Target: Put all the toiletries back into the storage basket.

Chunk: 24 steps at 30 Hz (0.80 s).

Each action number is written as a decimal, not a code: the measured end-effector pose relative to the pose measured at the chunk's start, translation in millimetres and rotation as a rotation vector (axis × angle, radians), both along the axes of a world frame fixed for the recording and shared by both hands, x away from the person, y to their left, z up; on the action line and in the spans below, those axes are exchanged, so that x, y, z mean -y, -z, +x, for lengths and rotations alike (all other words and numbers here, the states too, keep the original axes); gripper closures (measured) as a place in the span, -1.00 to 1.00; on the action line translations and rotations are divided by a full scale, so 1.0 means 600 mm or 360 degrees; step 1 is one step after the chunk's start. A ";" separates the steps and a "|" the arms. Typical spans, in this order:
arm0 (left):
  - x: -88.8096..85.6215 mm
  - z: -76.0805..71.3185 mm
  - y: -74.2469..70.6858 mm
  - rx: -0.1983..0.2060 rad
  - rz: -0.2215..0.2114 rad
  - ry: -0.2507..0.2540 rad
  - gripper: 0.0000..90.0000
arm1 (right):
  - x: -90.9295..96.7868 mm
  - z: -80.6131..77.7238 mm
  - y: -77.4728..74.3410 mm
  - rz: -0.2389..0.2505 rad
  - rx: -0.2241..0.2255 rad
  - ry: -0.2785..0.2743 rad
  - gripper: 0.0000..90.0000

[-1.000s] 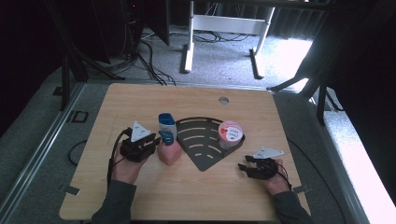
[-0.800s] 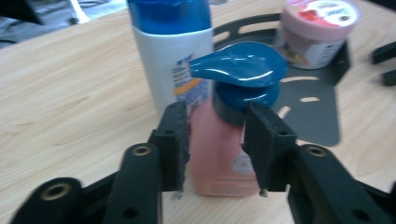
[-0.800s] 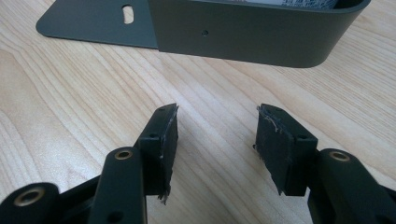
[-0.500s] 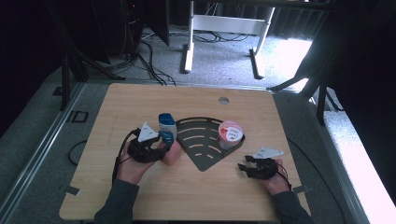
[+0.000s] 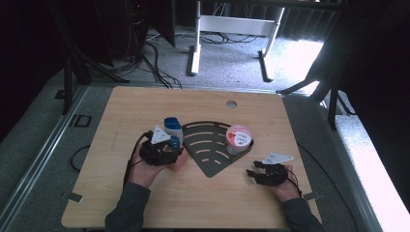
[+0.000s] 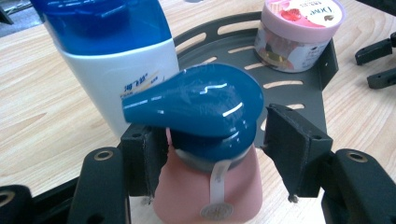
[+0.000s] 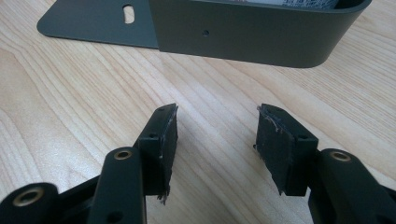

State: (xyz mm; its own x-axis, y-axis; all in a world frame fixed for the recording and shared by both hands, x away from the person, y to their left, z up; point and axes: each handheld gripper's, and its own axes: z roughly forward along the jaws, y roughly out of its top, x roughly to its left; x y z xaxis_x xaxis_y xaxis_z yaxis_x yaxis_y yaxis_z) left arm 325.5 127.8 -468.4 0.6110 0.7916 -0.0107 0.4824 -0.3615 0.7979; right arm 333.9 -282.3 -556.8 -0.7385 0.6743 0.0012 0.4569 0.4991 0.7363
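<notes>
The pink pump bottle (image 6: 205,191) stands between the left gripper's (image 6: 212,140) just-opened jaws, seemingly barely touching.

Pump bottle (image 6: 208,186): pink body, glossy teal-blue pump head, white tag strip down the neck. Shampoo bottle (image 6: 121,70): white, bright blue cap, small blue lettering. Jar (image 6: 296,35): pink lid with red and white print. Corner rack (image 6: 299,95): dark grey, slotted. Tabletop (image 5: 145,111): pale wood grain. Both sets of jaws: black.
</notes>
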 end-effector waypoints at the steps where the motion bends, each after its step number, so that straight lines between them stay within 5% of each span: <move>1: 0.001 0.002 0.000 -0.0004 -0.0002 0.0005 -0.11 | 0.000 0.000 0.000 0.0001 0.0000 -0.0001 0.06; 24: 0.005 0.007 -0.003 -0.0001 -0.0042 -0.0076 0.16 | 0.001 0.000 0.000 0.0003 -0.0001 -0.0004 0.06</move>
State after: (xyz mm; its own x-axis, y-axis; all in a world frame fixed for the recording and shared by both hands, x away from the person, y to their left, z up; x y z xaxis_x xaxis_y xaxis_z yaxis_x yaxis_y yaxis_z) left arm 329.7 125.1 -466.9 0.5727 0.8191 -0.0324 0.4992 -0.3171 0.8064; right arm 334.2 -282.8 -556.9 -0.7400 0.6726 0.0027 0.4561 0.4990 0.7369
